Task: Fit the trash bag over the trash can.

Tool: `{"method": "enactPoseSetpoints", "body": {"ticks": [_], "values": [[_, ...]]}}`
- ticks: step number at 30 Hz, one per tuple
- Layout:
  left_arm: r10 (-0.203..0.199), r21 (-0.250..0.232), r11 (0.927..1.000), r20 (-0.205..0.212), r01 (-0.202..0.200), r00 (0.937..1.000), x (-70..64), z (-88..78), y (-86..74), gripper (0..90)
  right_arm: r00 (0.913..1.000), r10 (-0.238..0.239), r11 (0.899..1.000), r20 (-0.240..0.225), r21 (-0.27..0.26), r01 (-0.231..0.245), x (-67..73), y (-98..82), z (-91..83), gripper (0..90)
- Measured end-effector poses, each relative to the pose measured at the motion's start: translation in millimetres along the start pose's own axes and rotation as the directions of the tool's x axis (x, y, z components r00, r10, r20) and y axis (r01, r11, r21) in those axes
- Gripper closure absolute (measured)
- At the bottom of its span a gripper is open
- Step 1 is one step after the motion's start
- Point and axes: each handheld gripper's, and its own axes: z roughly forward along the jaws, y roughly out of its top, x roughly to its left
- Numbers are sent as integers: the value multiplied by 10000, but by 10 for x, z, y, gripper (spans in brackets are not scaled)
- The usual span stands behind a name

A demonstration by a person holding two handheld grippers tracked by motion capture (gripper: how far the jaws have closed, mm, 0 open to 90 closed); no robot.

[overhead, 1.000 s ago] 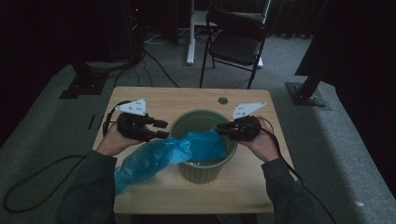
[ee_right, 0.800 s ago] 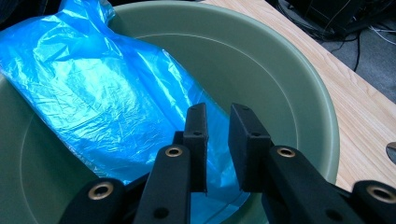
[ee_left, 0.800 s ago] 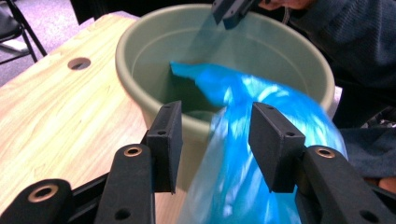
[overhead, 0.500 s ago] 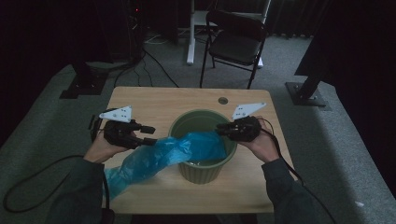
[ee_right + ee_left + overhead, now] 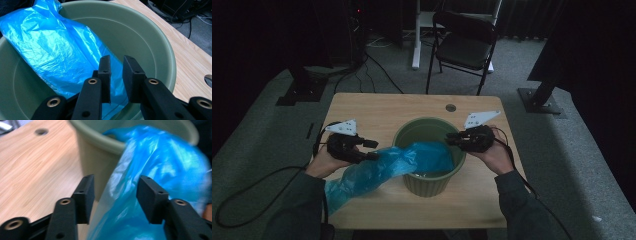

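High view sits up above the person's side, looking forward and down at the whole counter (image 5: 377,107) from a fair way off. Each gripper view rides low and close, looking along its own jaws. All three share the green bucket (image 5: 428,181) (image 5: 90,157) (image 5: 150,45) and blue bag (image 5: 377,167) (image 5: 160,165) (image 5: 50,42).

A green tub (image 5: 428,176) stands on the wooden bench (image 5: 382,107). A blue plastic bag (image 5: 382,167) drapes from inside it over its left rim and down toward the bench's near edge. The left tool (image 5: 371,150) sits at the bag outside the tub; the right tool (image 5: 451,140) reaches over the tub's right rim.
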Motion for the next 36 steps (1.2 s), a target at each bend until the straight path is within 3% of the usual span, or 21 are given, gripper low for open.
{"method": "enactPoseSetpoints", "body": {"ticks": [3, 5, 8, 11, 23, 36], "values": [[95, 79, 9999, 127, -96, 9999, -10, 34, 8, 570, 10000, 15, 10000, -13, -29, -15, 0, 0, -3, 769], [264, 146, 9995, 230, -267, 9994, -31, 56, 25, 695, 10000, -32, 10000, -6, -34, 32, 1, 0, -11, 770], [544, 188, 9983, 172, -547, 9984, -68, 70, 80, 817, 10000, -48, 10000, 2, -57, 48, 7, -1, -17, 769], [742, 109, 9972, 43, -743, 9972, -91, 76, 160, 874, 10000, -53, 10000, -8, -73, 53, 15, 0, -19, 770], [1170, -212, 9928, -239, -1176, 9928, -106, 170, 472, 893, 9997, -134, 9996, -180, -252, 130, 57, 22, -41, 768], [1375, -107, 9903, -520, -1382, 9891, -143, 464, 871, 893, 9963, -533, 9964, -679, -692, 486, 188, 196, -31, 745]]}}
